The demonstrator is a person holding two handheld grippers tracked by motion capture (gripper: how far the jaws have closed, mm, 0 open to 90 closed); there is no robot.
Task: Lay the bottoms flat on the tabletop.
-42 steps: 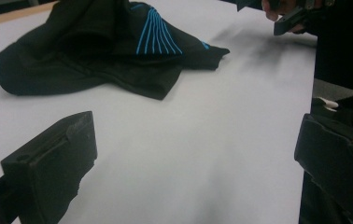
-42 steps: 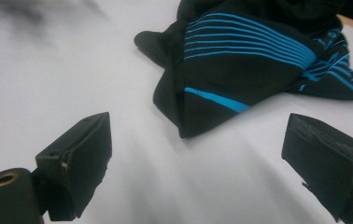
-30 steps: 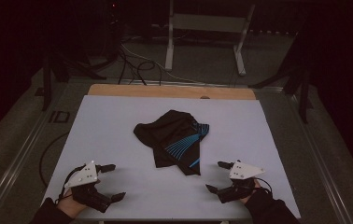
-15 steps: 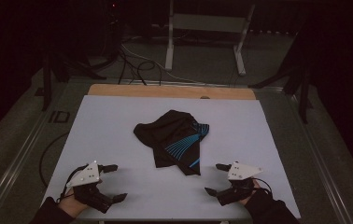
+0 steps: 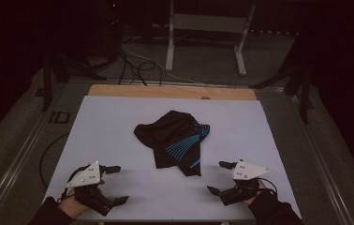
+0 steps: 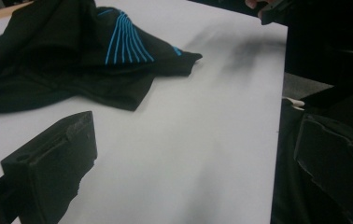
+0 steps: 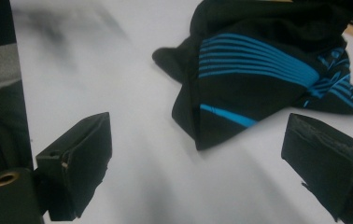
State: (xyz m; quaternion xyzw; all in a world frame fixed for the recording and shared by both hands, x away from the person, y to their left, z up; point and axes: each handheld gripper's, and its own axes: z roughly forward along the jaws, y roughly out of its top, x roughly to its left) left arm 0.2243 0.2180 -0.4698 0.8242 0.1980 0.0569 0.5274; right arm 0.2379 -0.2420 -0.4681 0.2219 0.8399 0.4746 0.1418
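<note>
Left claw point(image 5: 116, 183) at 7 o'clock, jaws spread wide, hand point(image 5: 74, 205) gripping from below. Right claw point(image 5: 218, 177) at 5 o'clock, jaws likewise wide, pointing toward 9 o'clock.

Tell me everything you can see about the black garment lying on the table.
The black garment is soft, matte cloth, crumpled into an uneven heap rather than spread flat. Thin bright blue lines fan across its upper folds, and a single blue stripe runs near one lower corner in the right gripper view. It lies near the middle of the white table, resting on the tabletop alone. A narrow corner of fabric points toward the near edge. Both tongs, left and right, are open and apart from it, nothing gripping it.
</note>
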